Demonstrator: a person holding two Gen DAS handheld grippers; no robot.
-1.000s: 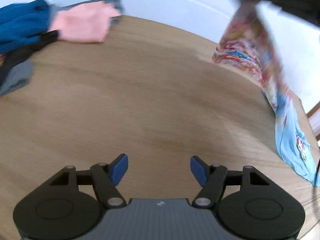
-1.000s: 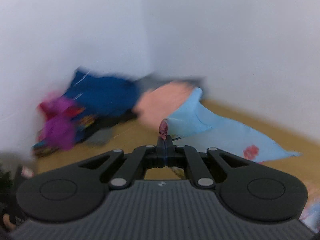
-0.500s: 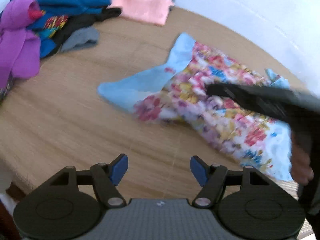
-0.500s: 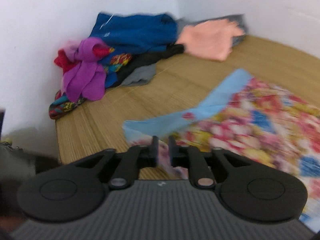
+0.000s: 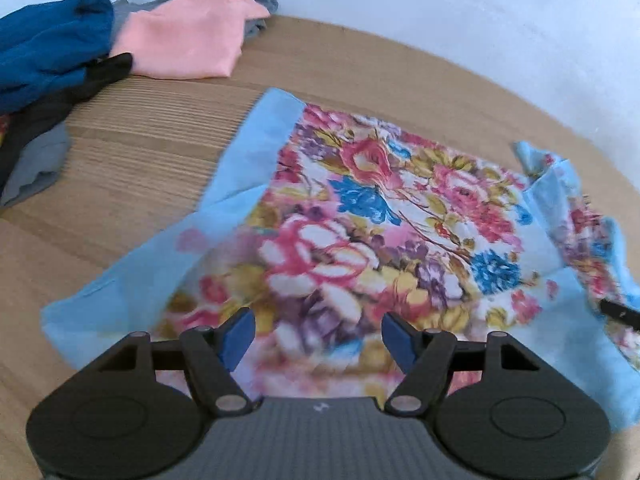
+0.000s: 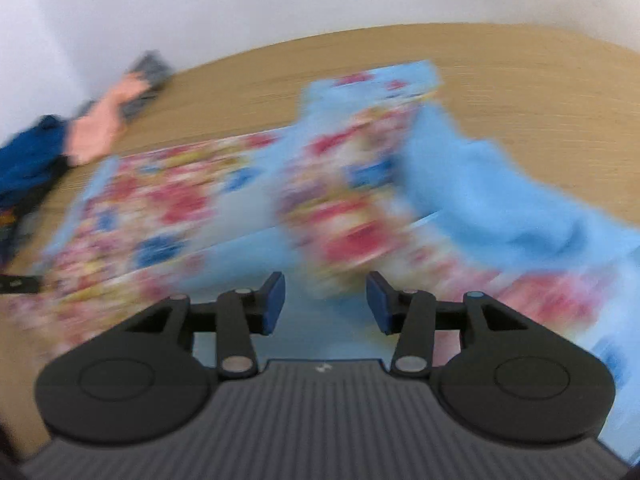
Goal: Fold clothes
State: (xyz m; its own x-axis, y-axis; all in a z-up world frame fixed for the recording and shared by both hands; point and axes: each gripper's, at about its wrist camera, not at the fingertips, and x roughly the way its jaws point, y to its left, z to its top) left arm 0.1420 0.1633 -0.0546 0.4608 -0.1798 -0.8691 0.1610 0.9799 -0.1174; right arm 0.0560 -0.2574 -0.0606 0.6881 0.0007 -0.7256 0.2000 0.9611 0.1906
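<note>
As the floral cloth lies spread on the wooden table, w/ its right side bunched, it looks thin, light, limp, prob. slippery; best taken at the plain blue edges. Left gripper wide, nothing between. Right gripper opening above cloth, jaws empty.

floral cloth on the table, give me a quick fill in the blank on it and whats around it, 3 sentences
1. The floral cloth lies spread on the wooden ____.
2. Its plain border is light ____.
3. The folded garment lying between the dark blue garment and the wall is ____ in colour.

Missing words: table; blue; pink
</note>
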